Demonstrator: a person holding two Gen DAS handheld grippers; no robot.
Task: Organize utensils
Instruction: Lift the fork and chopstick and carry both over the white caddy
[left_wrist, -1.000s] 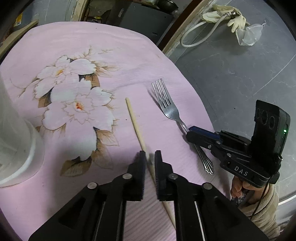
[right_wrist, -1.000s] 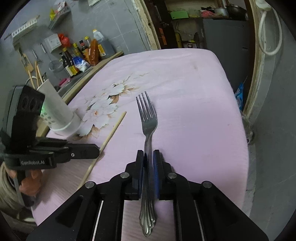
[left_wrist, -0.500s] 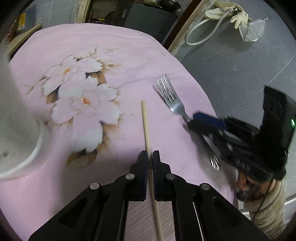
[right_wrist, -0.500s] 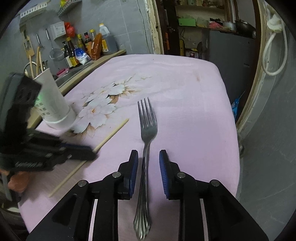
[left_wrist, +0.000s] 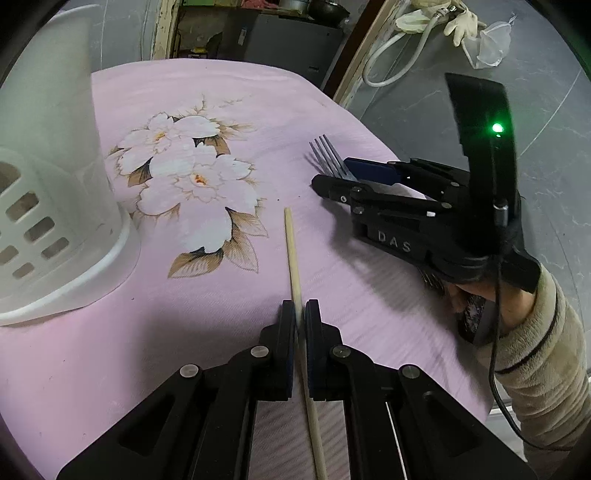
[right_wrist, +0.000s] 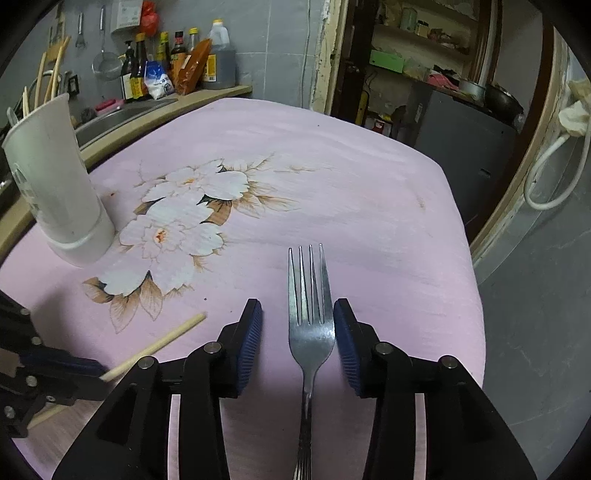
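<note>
While left tongs (left_wrist: 300, 314) pinch the chopstick (left_wrist: 293, 254), the fork (right_wrist: 309, 325) lies between wide-open right tongs (right_wrist: 297, 314) (unheld).

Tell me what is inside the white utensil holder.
In the right wrist view, pale sticks, probably chopsticks, rise above the white utensil holder rim. Its opaque wall hides their lower parts and anything else inside.
</note>
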